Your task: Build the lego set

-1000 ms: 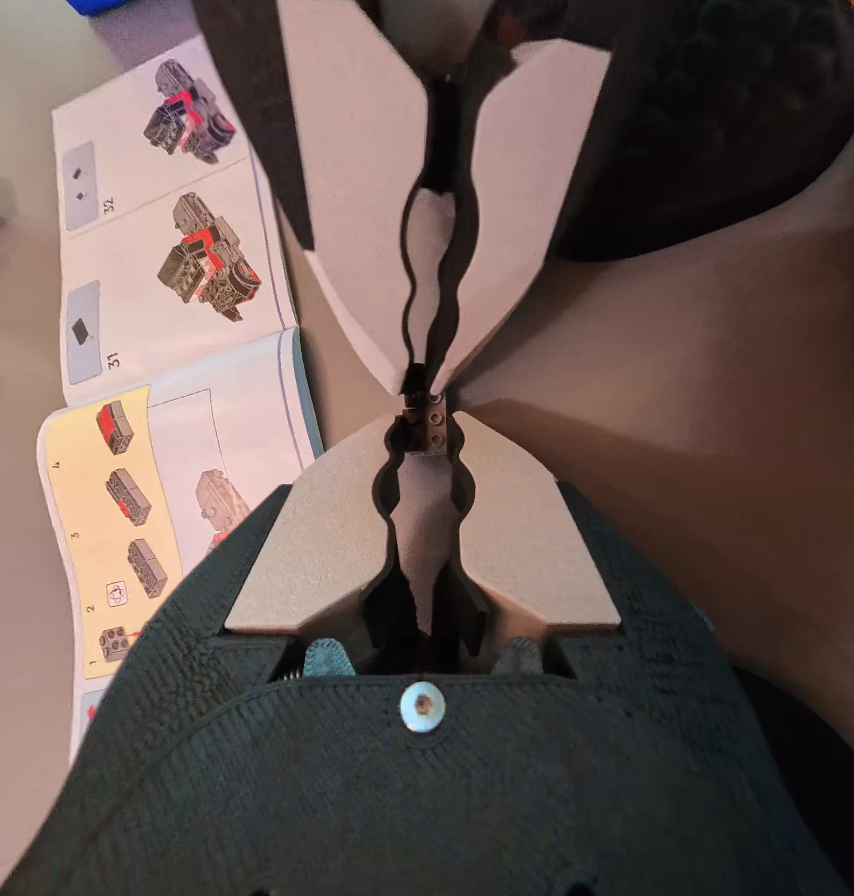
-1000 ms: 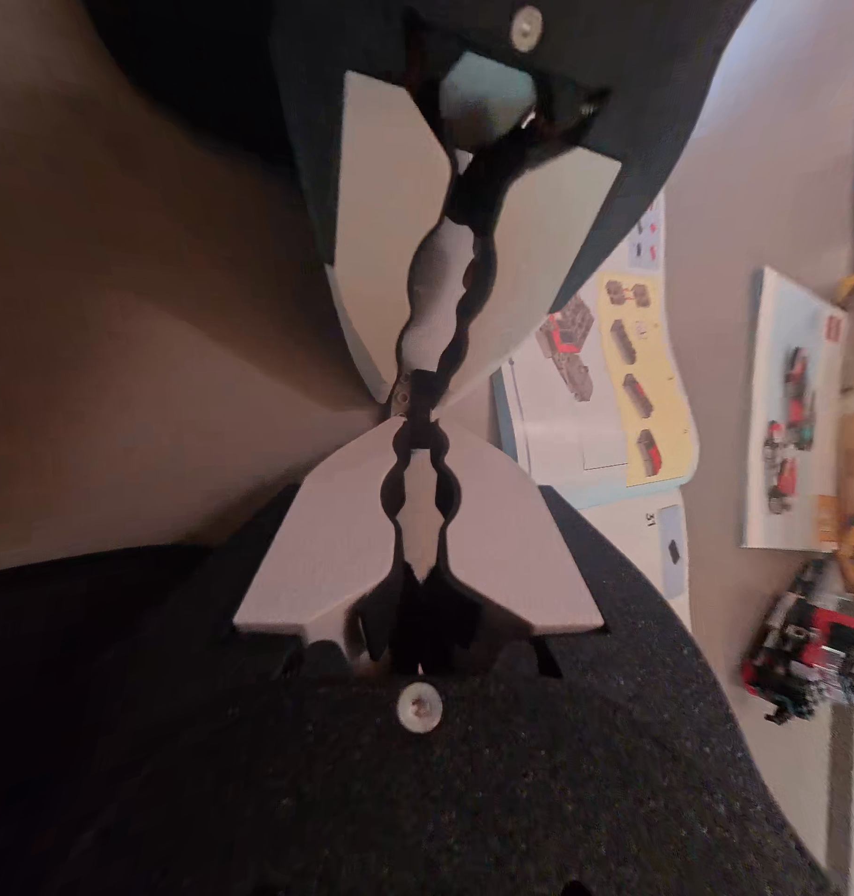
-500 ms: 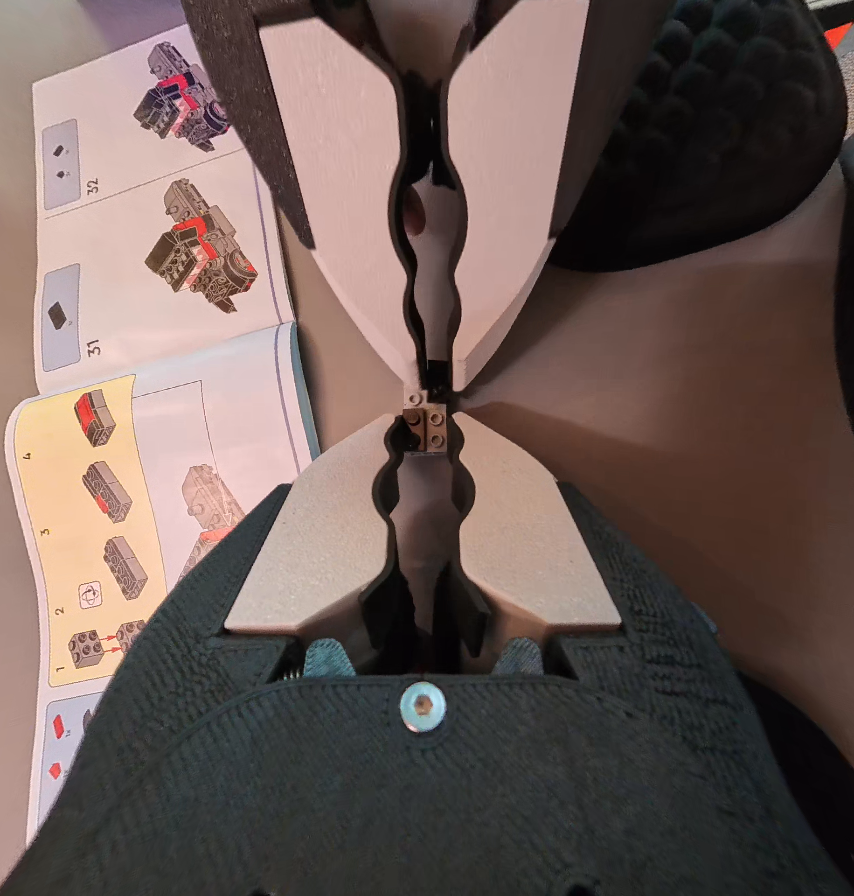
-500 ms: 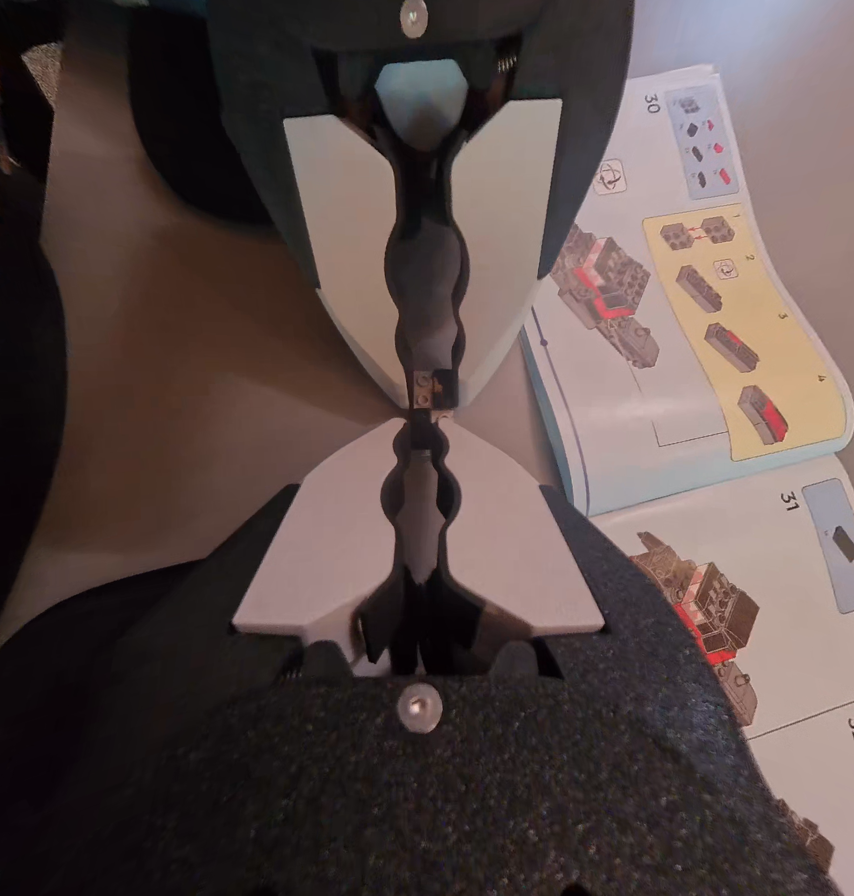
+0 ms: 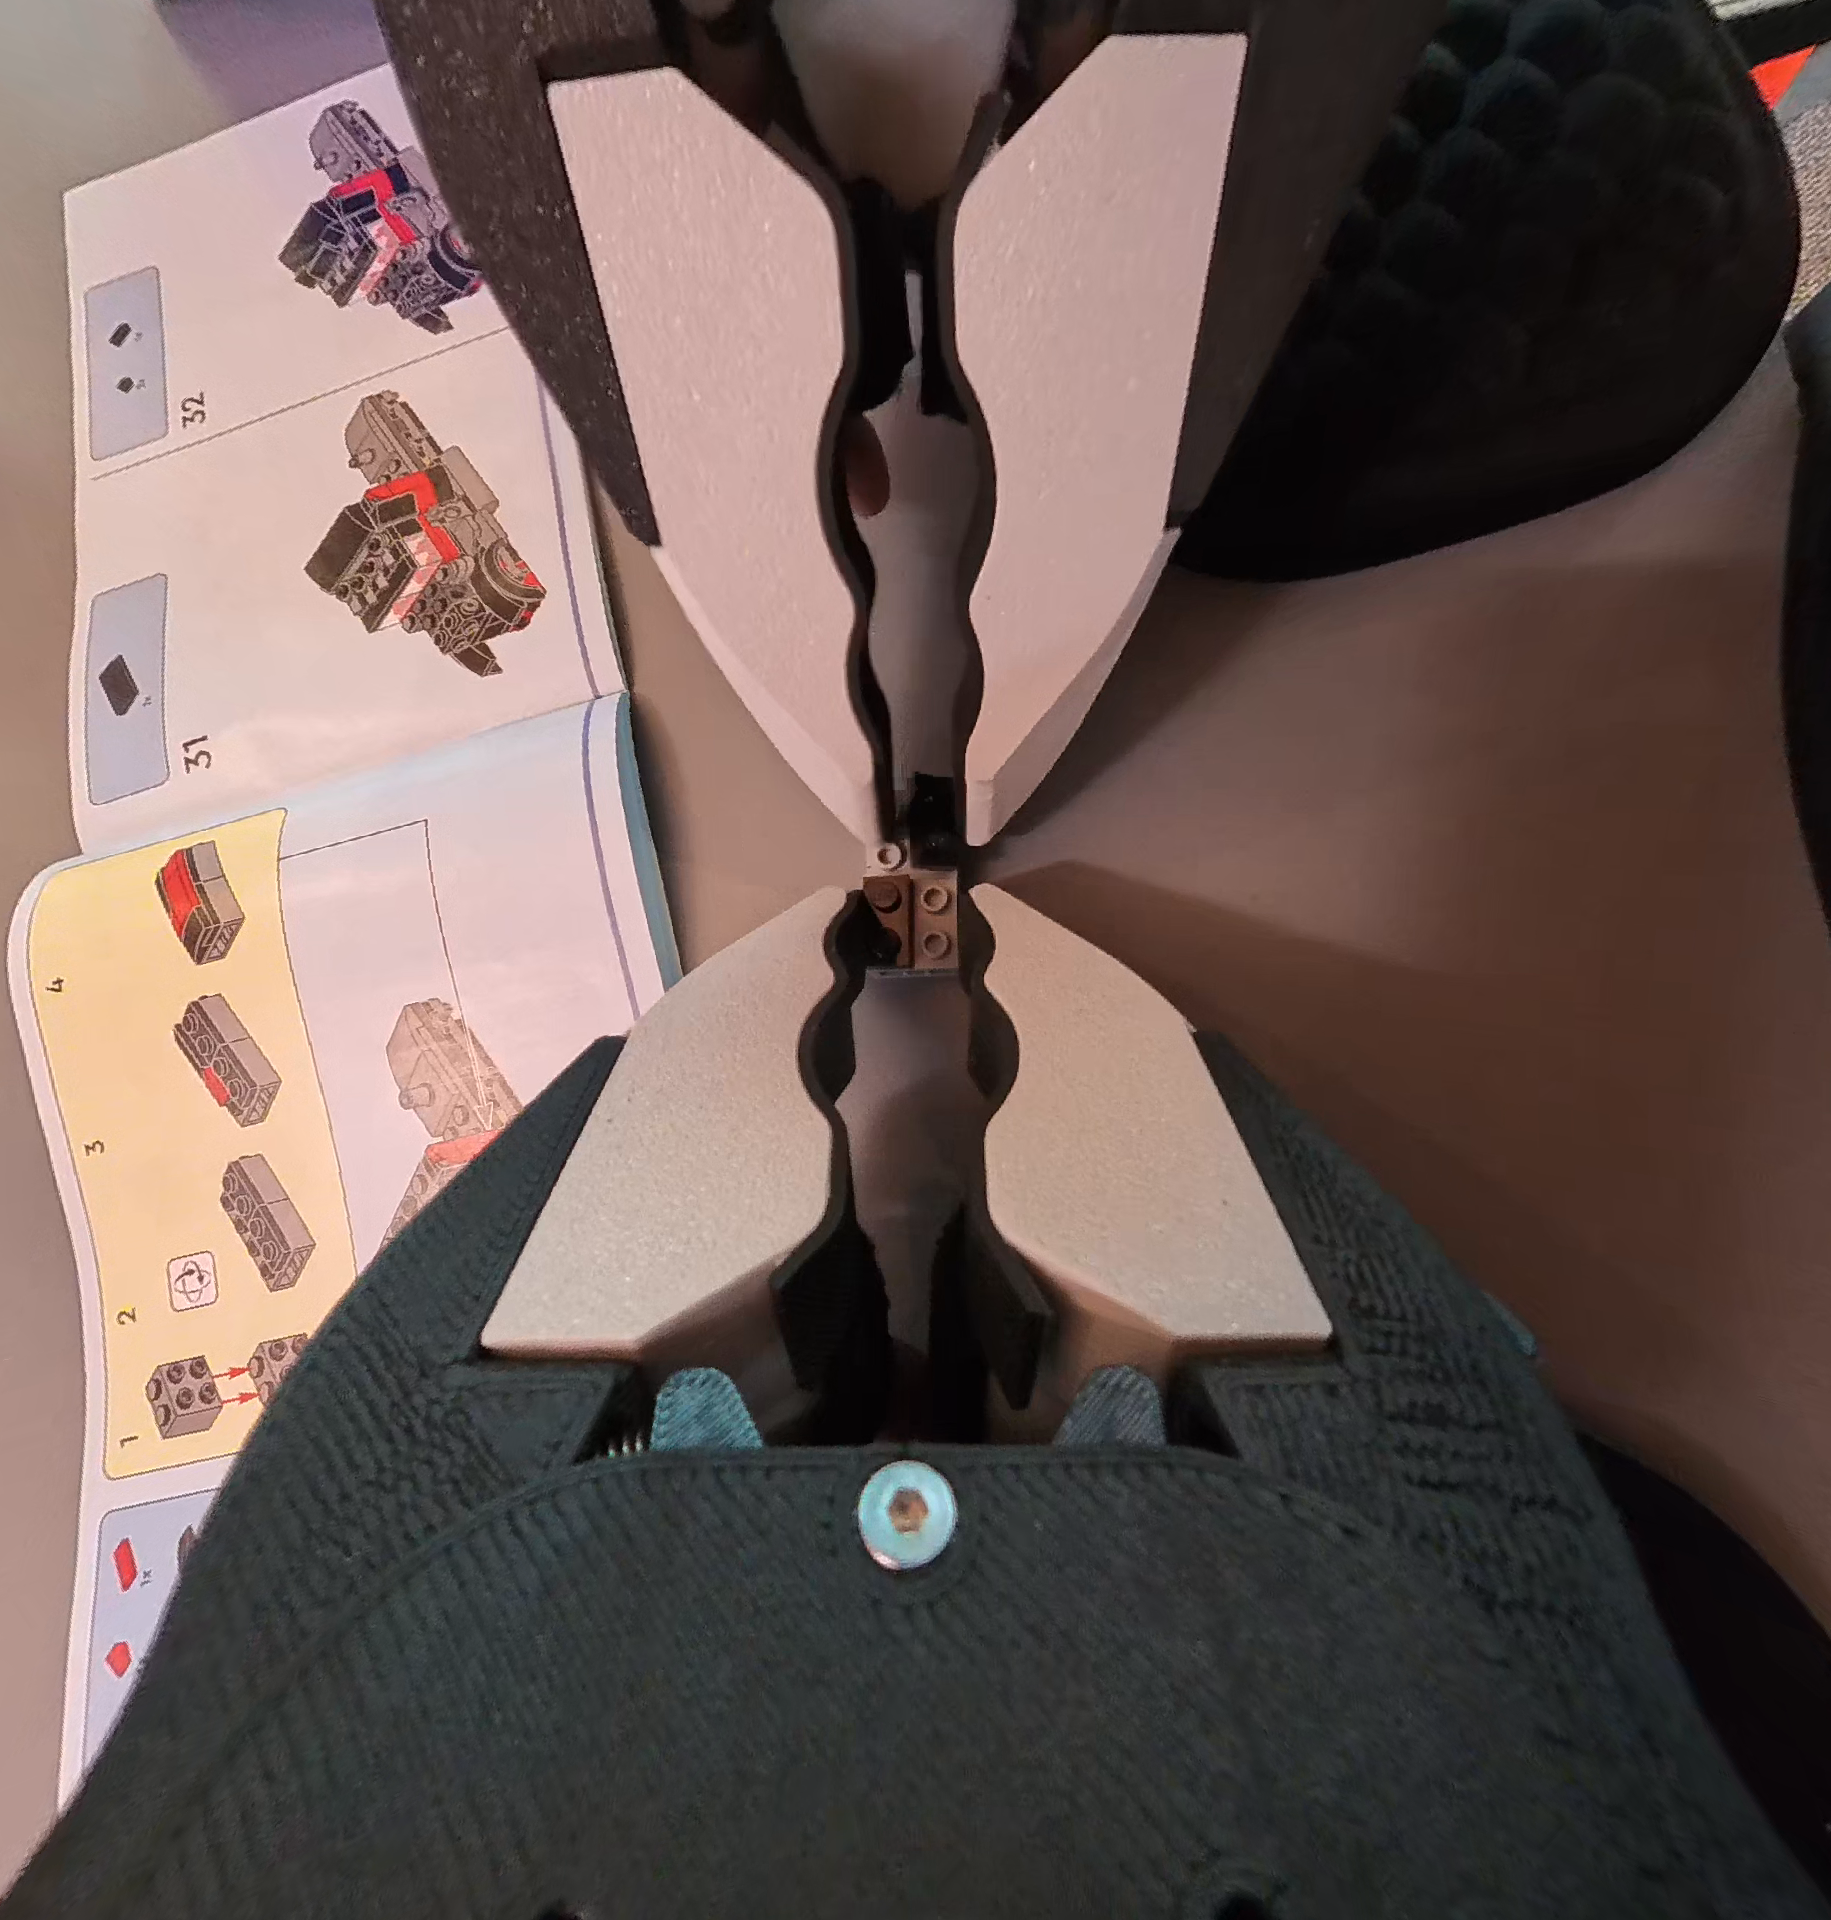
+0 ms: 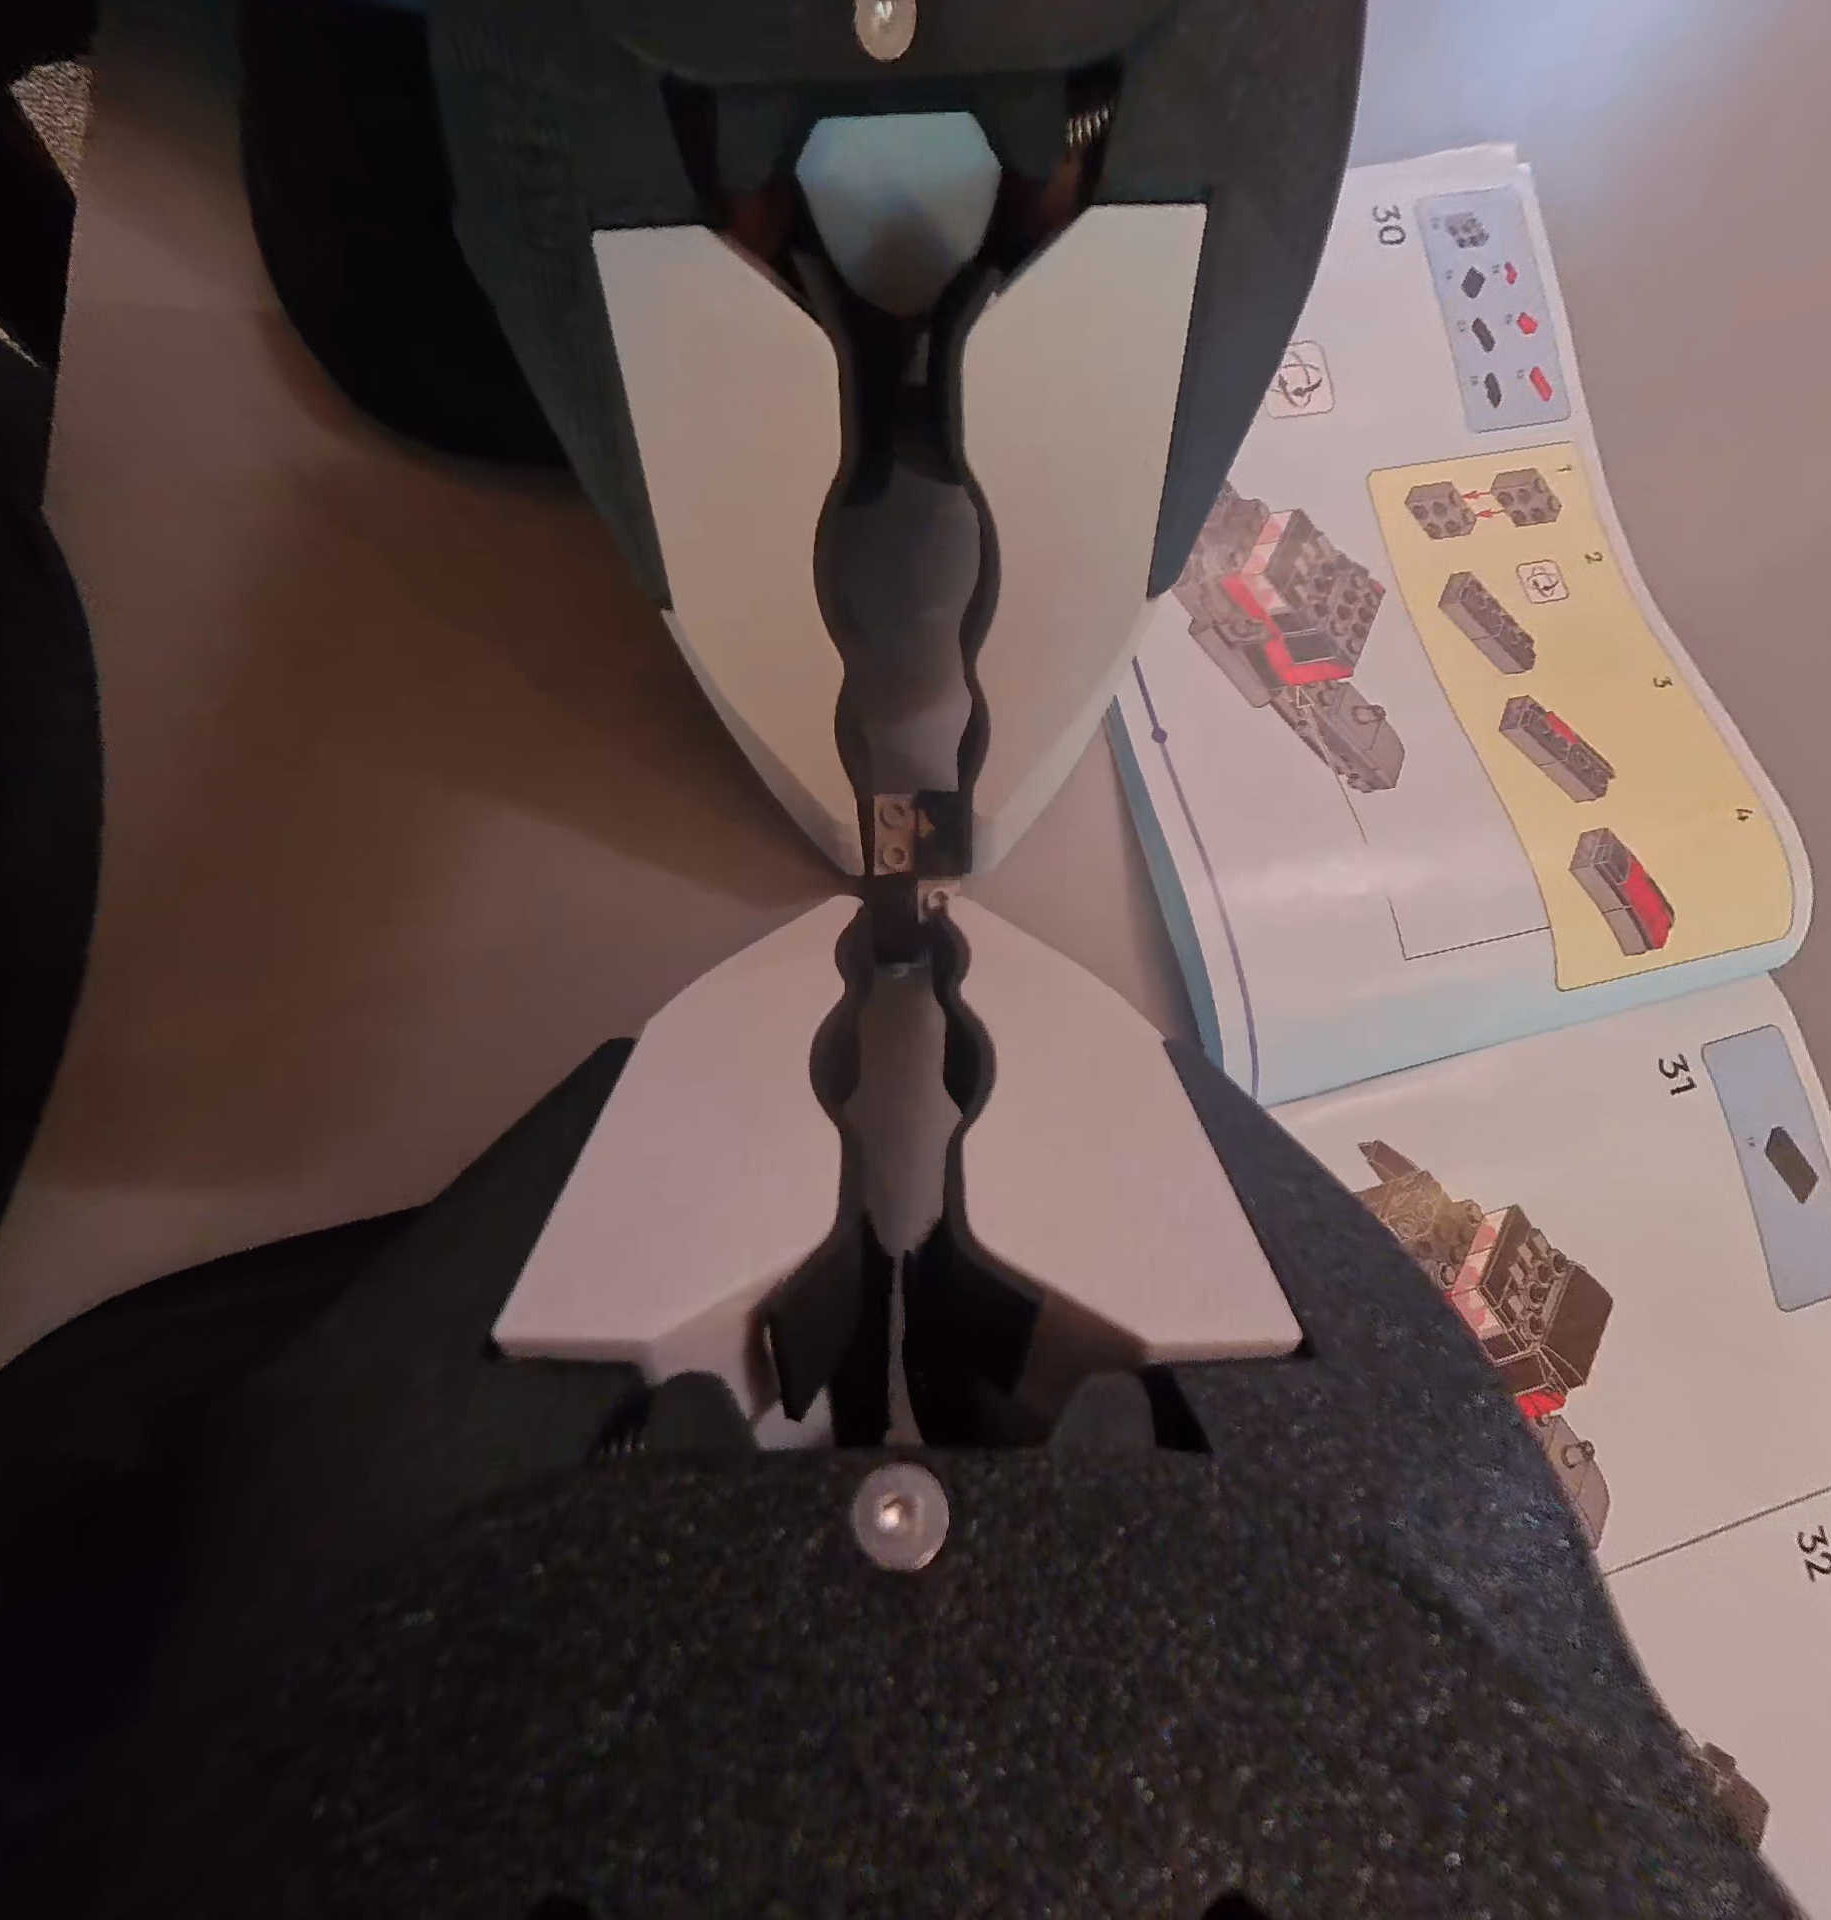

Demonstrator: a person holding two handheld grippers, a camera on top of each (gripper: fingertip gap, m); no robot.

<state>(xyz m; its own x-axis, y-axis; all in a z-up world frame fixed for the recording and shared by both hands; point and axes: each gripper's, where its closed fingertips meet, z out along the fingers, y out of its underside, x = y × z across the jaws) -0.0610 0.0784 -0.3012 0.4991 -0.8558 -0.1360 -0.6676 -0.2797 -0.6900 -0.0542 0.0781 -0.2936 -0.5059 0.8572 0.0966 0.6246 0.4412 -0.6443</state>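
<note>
Tip to tip, left claw [image 5: 911,925] pinches a studded grey brick [image 5: 916,920], right claw [image 6: 906,920] a black-and-grey piece [image 6: 906,925].

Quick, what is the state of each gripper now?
Left gripper: shut on a grey brick.
Right gripper: shut on a small black and grey piece.

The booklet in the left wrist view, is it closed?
No, the booklet lies open on the table, its pages of building steps showing left of the fingers.
</note>
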